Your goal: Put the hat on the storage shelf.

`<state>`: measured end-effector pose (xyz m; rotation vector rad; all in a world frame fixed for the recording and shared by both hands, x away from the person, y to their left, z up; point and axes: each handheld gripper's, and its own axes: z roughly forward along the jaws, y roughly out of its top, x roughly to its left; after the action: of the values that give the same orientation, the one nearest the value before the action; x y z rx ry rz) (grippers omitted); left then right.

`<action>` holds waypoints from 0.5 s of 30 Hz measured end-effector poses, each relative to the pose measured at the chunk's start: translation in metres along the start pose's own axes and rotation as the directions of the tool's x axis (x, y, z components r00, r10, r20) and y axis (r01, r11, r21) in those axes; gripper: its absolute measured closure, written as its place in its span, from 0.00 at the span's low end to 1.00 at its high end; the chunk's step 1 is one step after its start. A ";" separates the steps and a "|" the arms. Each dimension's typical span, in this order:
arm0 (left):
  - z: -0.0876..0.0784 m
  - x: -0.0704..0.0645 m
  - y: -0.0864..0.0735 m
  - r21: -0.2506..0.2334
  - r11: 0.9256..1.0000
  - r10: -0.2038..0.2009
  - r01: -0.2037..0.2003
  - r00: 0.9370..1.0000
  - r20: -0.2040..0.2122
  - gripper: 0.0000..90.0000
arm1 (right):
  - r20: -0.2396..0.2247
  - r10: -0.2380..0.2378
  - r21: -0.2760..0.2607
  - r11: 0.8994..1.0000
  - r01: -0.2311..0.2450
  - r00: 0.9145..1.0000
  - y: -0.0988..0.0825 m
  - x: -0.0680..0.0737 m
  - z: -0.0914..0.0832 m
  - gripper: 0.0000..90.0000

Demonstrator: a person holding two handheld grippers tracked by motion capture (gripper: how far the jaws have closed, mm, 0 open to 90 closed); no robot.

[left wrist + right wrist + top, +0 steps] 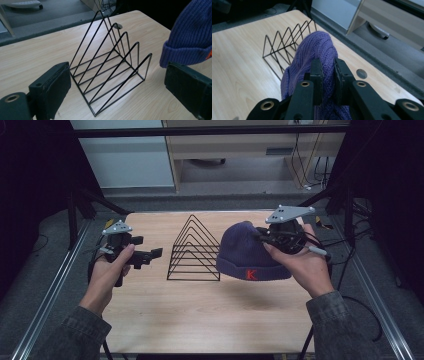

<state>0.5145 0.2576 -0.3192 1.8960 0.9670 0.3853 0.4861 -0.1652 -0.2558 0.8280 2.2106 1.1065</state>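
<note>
At the right of the high view, my right gripper [270, 240] pinches the purple beanie [245, 252] (lifted off the table [200, 310]) beside the wire rack [195, 251]; my left gripper [145, 255] gapes wide, holding nothing.

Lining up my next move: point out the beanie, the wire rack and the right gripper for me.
beanie [245, 247]: high view, on the knit crown above the cuff.
wire rack [113, 65]: left gripper view, on a slanted wire of a middle triangle.
right gripper [328, 72]: right gripper view, midway between its fingertips, pinching the beanie.
</note>
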 end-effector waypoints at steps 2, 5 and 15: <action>0.001 -0.002 0.001 -0.009 1.000 0.001 -0.001 1.000 0.008 0.06 | 0.006 -0.002 -0.006 1.000 0.002 1.000 0.004 -0.001 0.000 0.88; 0.001 -0.006 0.003 -0.027 1.000 0.002 -0.002 1.000 0.018 0.06 | 0.018 -0.006 -0.013 1.000 0.006 1.000 0.012 -0.003 0.000 0.88; 0.001 -0.012 0.011 -0.026 0.999 0.031 -0.031 0.999 0.022 0.06 | 0.029 -0.005 -0.034 0.999 0.006 1.000 0.037 -0.005 0.006 0.87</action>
<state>0.5128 0.2455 -0.3083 1.8902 0.9146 0.3921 0.5039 -0.1475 -0.2272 0.8181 2.1630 1.1204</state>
